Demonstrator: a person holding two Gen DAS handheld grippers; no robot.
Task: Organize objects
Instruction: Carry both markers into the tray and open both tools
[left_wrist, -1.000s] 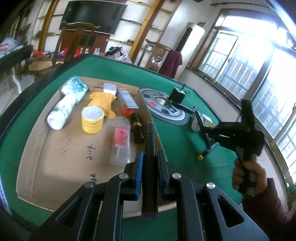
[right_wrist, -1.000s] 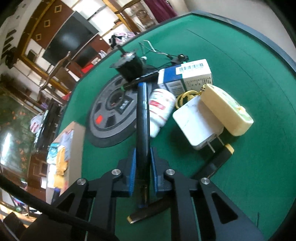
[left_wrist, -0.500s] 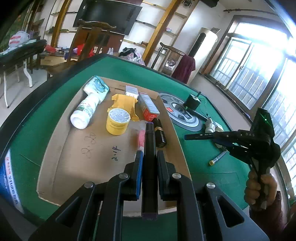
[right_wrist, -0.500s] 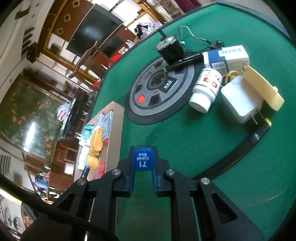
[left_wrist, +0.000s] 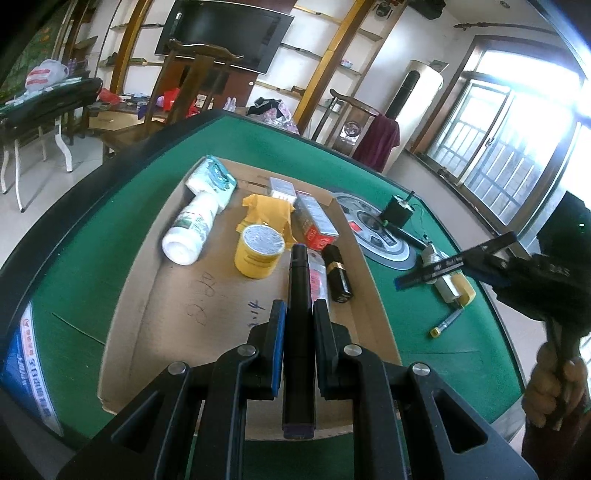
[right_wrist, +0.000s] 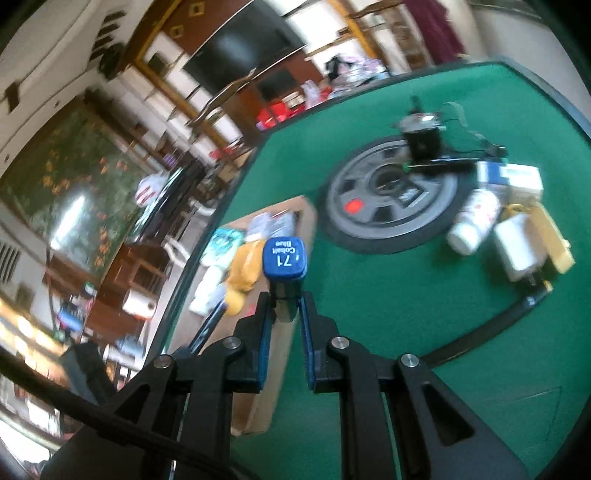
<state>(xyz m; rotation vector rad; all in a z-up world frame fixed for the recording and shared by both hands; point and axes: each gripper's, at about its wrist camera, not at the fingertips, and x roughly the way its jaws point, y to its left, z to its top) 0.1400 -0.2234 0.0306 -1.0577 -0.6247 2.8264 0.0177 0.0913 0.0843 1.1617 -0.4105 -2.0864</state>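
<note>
Only the right wrist view reads the marker's (right_wrist: 284, 258) "Cobalt Blue" cap

wall-mounted television (left_wrist: 223, 35), wooden chair (left_wrist: 186, 86), barred window (left_wrist: 506, 147), maroon cloth draped on a chair (left_wrist: 382, 142)

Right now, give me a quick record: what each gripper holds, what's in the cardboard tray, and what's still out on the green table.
left gripper: shut on a dark marker
right gripper: shut on a blue-capped marker
cardboard tray: white bottle, yellow tub, red box, black tube
green table: white pill bottle, white plug, blue-and-white box
</note>
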